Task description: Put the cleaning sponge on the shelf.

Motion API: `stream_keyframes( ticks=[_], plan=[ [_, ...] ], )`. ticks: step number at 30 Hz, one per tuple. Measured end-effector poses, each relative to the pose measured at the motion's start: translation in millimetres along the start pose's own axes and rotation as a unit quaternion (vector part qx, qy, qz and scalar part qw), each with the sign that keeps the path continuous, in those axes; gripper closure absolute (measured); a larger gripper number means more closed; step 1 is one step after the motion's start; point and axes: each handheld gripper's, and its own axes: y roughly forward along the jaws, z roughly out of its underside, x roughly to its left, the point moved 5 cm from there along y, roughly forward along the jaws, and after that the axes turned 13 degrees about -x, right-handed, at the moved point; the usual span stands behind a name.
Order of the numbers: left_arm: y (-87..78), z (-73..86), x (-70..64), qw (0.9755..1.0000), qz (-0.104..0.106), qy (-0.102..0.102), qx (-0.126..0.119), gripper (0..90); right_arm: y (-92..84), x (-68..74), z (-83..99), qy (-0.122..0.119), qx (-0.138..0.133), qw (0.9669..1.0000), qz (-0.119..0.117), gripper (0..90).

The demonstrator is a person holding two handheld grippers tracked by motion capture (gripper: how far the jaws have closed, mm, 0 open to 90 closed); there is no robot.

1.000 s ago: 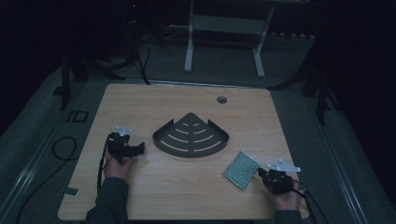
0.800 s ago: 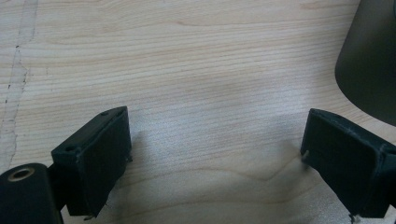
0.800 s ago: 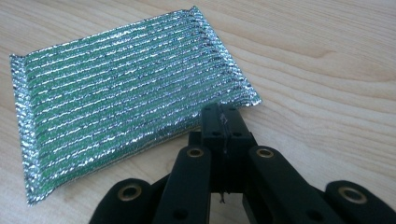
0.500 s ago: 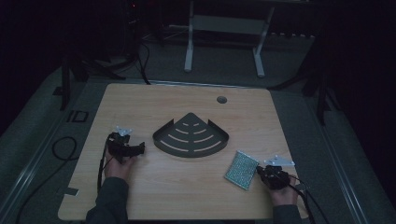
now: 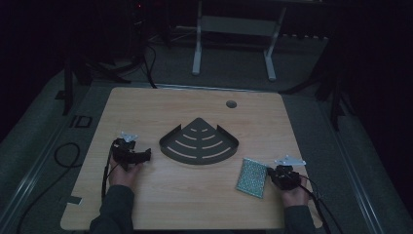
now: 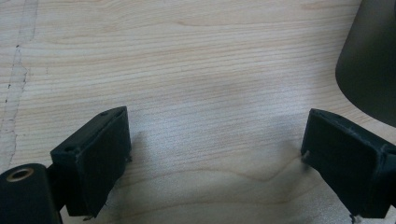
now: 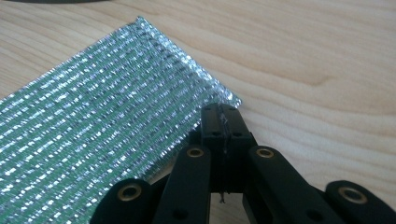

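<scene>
A dark fan-shaped slotted tray point(image 5: 198, 155) lies mid-table; its curved wall point(image 6: 373, 60) shows at the right of the left gripper view. My left gripper point(image 5: 146, 156) rests low at the tray's left, open, with bare wood between its jaws point(image 6: 215, 154). A silver-green glittery scouring pad point(image 5: 252, 177) lies flat at the front right of the table. My right gripper point(image 5: 270, 173) is at the pad's right edge. In the right gripper view the jaws are pressed together point(image 7: 220, 114) on the near corner of the pad point(image 7: 93, 121).
The wooden table point(image 5: 195, 204) has a round cable hole point(image 5: 231, 104) at the back. A white metal frame point(image 5: 234, 44) stands on the floor behind the table. Cables trail off the left side point(image 5: 63, 156).
My right gripper has slid left to the scouring pad's edge and its jaws now sit on the corner. The left gripper has not moved.
</scene>
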Motion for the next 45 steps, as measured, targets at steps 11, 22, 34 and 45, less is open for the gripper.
stream_keyframes(
  ticks=[11,22,34,45],
  plan=[
    [0.1,0.0,0.0,1.0,0.0,0.0,0.0,8.6,11.6,20.8,-18.1,-0.028,0.002,0.9993,-0.025,90.0],
    [0.1,0.0,-0.1,1.0,-0.001,0.0,0.0,8.6,2.3,25.7,-24.7,-0.031,-0.002,0.9983,-0.05,84.0],
    [0.1,0.0,-0.1,1.0,-0.001,0.0,0.0,8.6,2.2,30.7,-32.7,-0.053,0.037,0.9958,-0.066,77.7],
    [0.1,0.0,-0.2,1.0,-0.001,-0.001,0.0,8.5,6.5,23.9,-34.0,-0.028,0.071,0.9939,-0.08,78.6]
  ],
)
